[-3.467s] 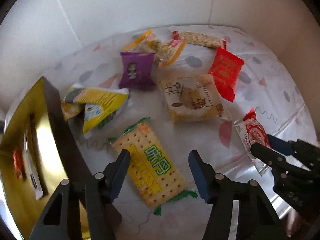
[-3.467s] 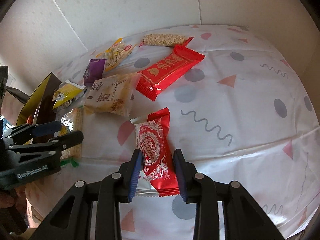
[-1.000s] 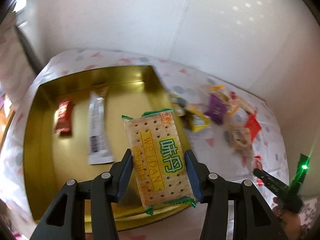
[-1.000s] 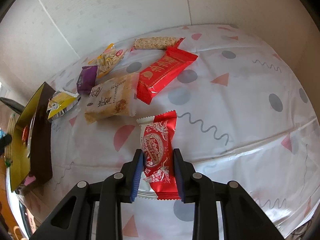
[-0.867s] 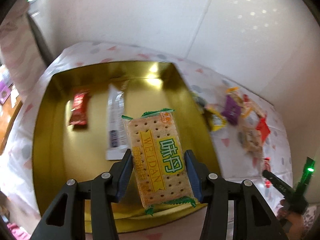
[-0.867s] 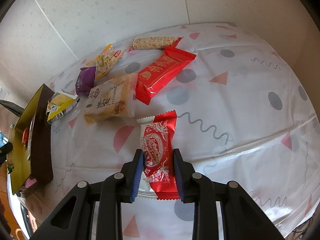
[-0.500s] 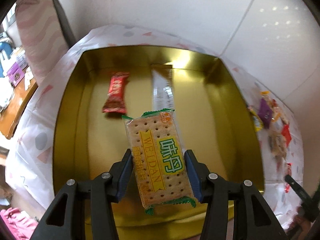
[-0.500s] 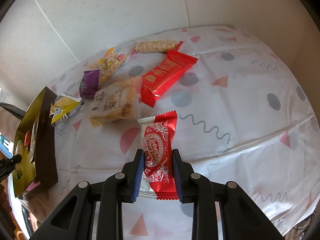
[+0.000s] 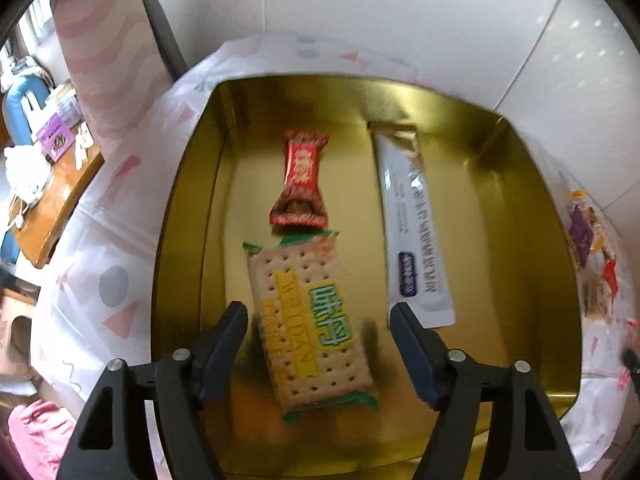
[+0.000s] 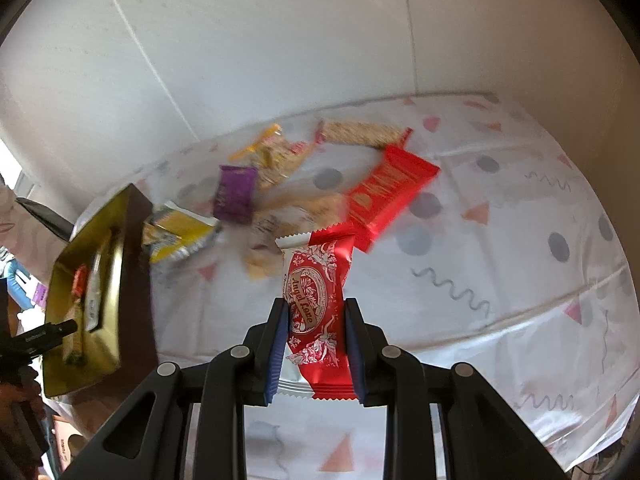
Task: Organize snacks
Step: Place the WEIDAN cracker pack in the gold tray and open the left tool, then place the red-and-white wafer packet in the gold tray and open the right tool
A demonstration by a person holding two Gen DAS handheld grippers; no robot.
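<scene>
- The cracker pack lies in my gold tin, its home, between my left tongs, whose jaws have just been opening and now stand apart, clear of it.
- My right tongs clamp the red wafer packet above the desk, ready for the tin.

- White panelled wall behind the table, crossed by thin seams.
- Tablecloth, white with grey dots, pink triangles, squiggles.
- Wooden desk at left, cluttered.
- Pink-patterned chair back just beside the table.
</scene>
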